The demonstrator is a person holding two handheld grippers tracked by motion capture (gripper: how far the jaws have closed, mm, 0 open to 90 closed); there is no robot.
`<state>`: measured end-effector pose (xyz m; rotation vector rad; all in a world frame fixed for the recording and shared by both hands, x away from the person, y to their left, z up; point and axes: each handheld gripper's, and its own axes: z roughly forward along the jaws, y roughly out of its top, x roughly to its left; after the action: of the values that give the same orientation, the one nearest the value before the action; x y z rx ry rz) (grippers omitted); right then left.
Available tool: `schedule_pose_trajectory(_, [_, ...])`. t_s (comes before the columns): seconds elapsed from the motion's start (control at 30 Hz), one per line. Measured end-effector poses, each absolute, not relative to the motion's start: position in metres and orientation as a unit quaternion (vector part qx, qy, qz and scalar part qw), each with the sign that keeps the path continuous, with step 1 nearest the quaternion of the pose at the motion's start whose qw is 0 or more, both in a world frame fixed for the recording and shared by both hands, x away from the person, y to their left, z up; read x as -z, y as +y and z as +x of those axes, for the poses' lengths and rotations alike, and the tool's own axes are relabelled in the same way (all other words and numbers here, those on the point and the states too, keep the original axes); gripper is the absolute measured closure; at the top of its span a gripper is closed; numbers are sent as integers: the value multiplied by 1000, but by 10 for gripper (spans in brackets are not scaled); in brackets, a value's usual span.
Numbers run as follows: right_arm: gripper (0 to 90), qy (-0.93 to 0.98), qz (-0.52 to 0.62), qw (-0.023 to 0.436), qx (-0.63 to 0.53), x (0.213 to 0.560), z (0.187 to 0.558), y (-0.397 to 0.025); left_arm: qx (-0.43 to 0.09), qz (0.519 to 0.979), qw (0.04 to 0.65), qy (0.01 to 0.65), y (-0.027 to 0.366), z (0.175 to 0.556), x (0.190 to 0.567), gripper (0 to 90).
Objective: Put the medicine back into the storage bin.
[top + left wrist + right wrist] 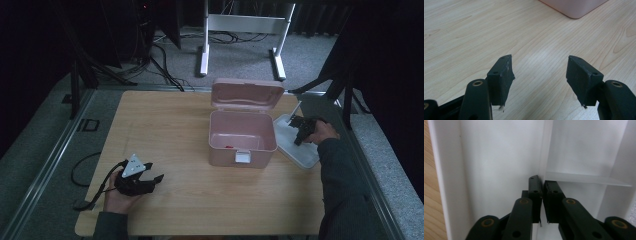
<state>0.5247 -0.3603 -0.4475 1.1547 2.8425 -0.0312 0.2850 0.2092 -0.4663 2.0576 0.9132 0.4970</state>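
Note:
A pink box (225, 156) stands open at the table's middle, its lid (247, 93) tipped back. A small red thing (229, 147) lies inside, and a white latch (243, 157) hangs on the front. To the right of the box a white compartment tray (302, 152) lies at an angle. My right gripper (299, 131) reaches down into it. In the right gripper view the gripper (542, 185) is shut on a thin divider wall (546, 150) of the tray (499, 157). My left gripper (155, 177) rests open at the front left, holding nothing (540, 75).
The wooden table (165, 125) is bare wood between the left gripper and the box, whose corner (574, 7) shows ahead of the left jaws. The tray sits close to the table's right edge. A white frame (240, 30) and cables lie on the floor behind.

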Motion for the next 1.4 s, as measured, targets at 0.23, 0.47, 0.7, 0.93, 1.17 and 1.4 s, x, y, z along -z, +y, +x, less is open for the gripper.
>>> schedule_pose_trajectory(0.23, [889,925,378,39,5,447,524,-364,-199,815,405,363,211,284,466,383])
schedule_pose_trajectory(0.47, [896,933,355,48,11,441,515,-370,-199,813,408,365,211,283,466,383])
schedule_pose_trajectory(0.7, [897,946,321,46,6,426,496,-380,-201,812,408,365,212,282,465,383])
schedule_pose_trajectory(0.93, [897,955,293,54,-10,400,479,-393,-200,814,407,363,211,282,465,383])
schedule_pose_trajectory(1.17, [897,963,261,65,-29,358,458,-402,-199,815,407,362,210,282,465,383])
schedule_pose_trajectory(1.4, [897,968,239,73,-39,331,445,-404,-197,816,408,360,209,282,465,383])
